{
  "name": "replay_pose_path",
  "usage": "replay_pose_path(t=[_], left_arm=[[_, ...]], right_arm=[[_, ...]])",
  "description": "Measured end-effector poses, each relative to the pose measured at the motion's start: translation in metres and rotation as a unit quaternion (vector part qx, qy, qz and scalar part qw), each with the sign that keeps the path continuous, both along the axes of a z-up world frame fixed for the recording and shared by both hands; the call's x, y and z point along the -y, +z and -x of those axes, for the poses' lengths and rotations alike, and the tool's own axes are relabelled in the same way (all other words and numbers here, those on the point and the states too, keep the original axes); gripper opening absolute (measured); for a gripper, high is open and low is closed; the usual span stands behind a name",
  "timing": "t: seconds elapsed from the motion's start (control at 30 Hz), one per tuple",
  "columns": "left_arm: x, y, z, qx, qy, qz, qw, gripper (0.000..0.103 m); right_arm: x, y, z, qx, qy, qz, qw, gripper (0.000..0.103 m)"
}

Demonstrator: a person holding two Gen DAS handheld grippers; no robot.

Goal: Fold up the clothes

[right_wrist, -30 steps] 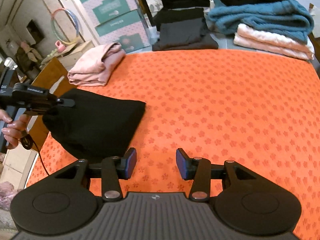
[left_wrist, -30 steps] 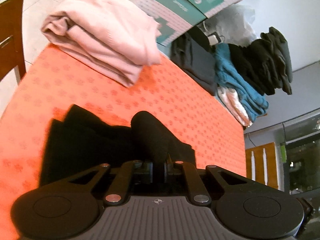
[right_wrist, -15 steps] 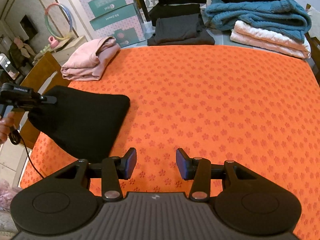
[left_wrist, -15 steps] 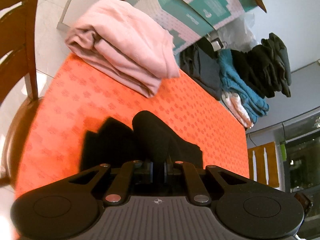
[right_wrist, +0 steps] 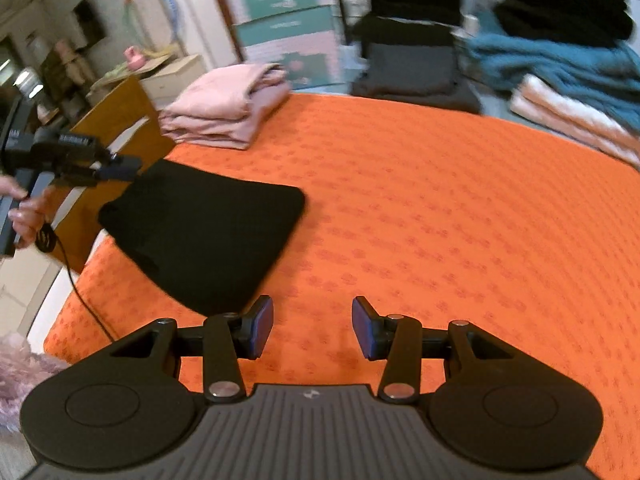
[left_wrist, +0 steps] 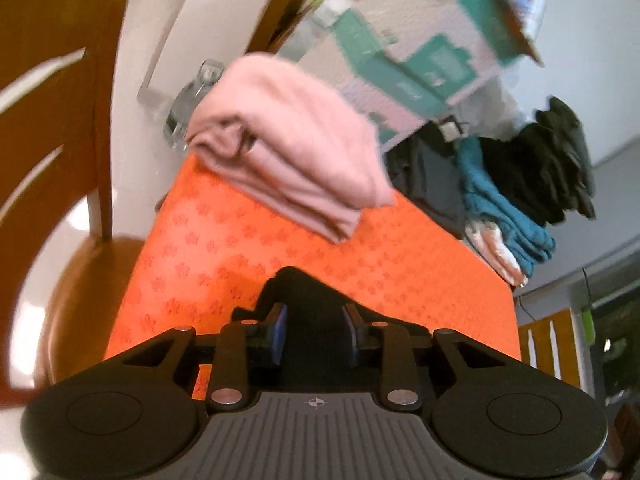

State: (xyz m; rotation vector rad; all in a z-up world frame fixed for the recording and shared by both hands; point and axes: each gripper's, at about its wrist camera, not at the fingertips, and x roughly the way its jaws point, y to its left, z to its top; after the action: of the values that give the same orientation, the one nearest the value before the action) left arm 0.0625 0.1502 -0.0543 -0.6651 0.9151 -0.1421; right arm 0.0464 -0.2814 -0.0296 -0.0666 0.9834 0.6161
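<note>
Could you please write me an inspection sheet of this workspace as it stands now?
Surface: orange cloth, flat.
Job's things: folded black garment at the cloth's left edge; folded pink garment behind it.
Clutter: clothes piles and boxes behind the cloth.
Grippers: left gripper open over the black garment; right gripper open, empty.
Cables: black cable hanging below the left gripper.
Surroundings: wooden chair at the left.
</note>
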Motion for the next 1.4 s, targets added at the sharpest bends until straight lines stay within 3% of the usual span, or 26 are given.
replay_pose_path(t=[0.1, 0.2, 0.27, 0.47, 0.67, 1.0, 1.27, 1.4], left_arm=[[0.015, 0.014, 0.008, 0.017, -0.029, -0.022, 0.9992, 0.031], [0.034, 0.015, 0.01, 0.013, -0.06, -0.035, 0.9975, 0.029], [0.045, 0.01, 0.01, 0.006, -0.078, -0.051, 0.9956, 0.028], [0.046, -0.011, 0.018, -0.021, -0.093, -0.078, 0.9924, 0.028], [0.022, -0.028, 0.03, -0.039, -0.066, -0.059, 0.9953, 0.025], [0.019, -0.009, 0.035, 0.007, -0.06, -0.042, 0.9973, 0.025], [0.025, -0.034, 0.024, -0.013, -0.081, -0.069, 0.9942, 0.024], [0.013, -0.035, 0.024, -0.016, -0.077, -0.05, 0.9956, 0.023]], right_arm=[[-0.021, 0.004, 0.003, 0.014, 0.03, 0.002, 0.999, 0.048], [-0.043, 0.004, 0.0, 0.019, 0.055, 0.003, 0.998, 0.031], [-0.056, -0.002, -0.001, 0.018, 0.067, 0.007, 0.998, 0.027], [-0.087, -0.027, 0.002, 0.013, 0.1, 0.029, 0.994, 0.026], [-0.116, -0.051, 0.004, 0.008, 0.131, 0.05, 0.99, 0.026], [-0.111, -0.02, -0.016, 0.035, 0.073, 0.019, 0.997, 0.026], [-0.128, -0.052, -0.032, 0.004, 0.059, 0.041, 0.997, 0.027], [-0.128, -0.048, -0.031, 0.001, 0.044, 0.036, 0.998, 0.027]])
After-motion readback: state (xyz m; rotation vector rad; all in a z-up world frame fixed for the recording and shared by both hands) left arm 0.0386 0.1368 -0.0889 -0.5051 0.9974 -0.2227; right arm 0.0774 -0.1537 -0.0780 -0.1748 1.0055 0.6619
